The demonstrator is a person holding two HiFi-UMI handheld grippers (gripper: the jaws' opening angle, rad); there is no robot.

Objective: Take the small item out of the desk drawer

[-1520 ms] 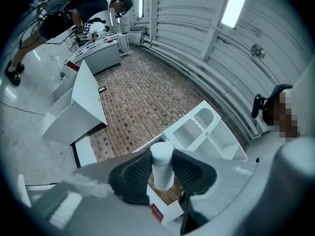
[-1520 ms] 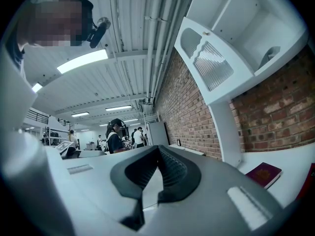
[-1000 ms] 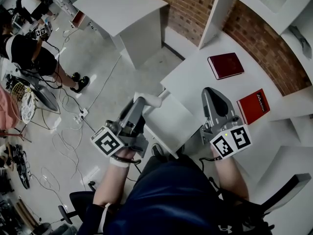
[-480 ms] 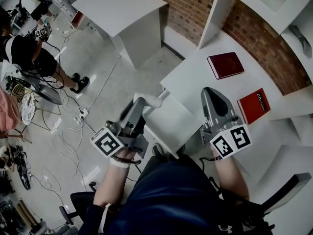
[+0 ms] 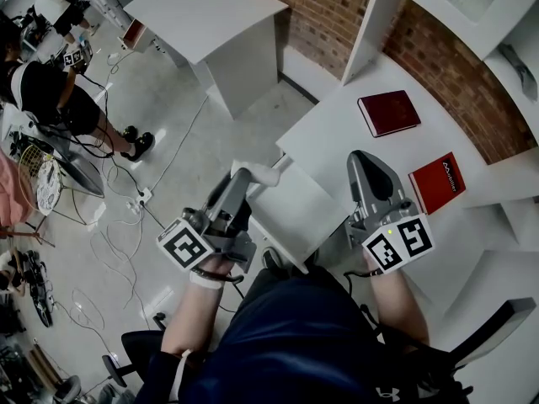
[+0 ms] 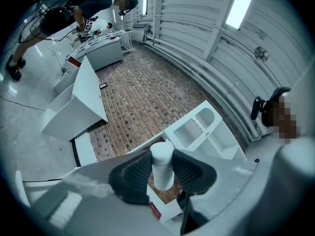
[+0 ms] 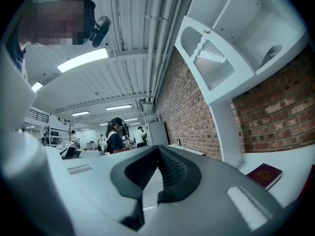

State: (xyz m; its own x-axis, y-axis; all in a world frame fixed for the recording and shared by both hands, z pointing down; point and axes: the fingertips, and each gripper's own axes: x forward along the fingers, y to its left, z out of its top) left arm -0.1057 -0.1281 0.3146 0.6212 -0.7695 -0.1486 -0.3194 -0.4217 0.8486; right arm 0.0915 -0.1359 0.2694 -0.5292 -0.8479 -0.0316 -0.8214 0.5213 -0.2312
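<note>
**Left gripper clamping a small white item by the desk**

The left gripper (image 5: 240, 179) is gripping the small item (image 6: 162, 165), its dark ribbed jaws closing onto the item's sides. The item is showing as a plain, matte white stub, roughly cylindrical, with a slightly wider rounded top rising past the jaws; no print is showing on it. In the head view it is sitting near centre frame, poking out beyond the jaw tips beside the left edge of the white desk (image 5: 328, 141). The right gripper (image 7: 158, 152) is hanging over the desk right of centre, its jaws meeting at the tips with nothing between them. Two red books (image 5: 388, 112) are lying on the desk at upper right.
</note>
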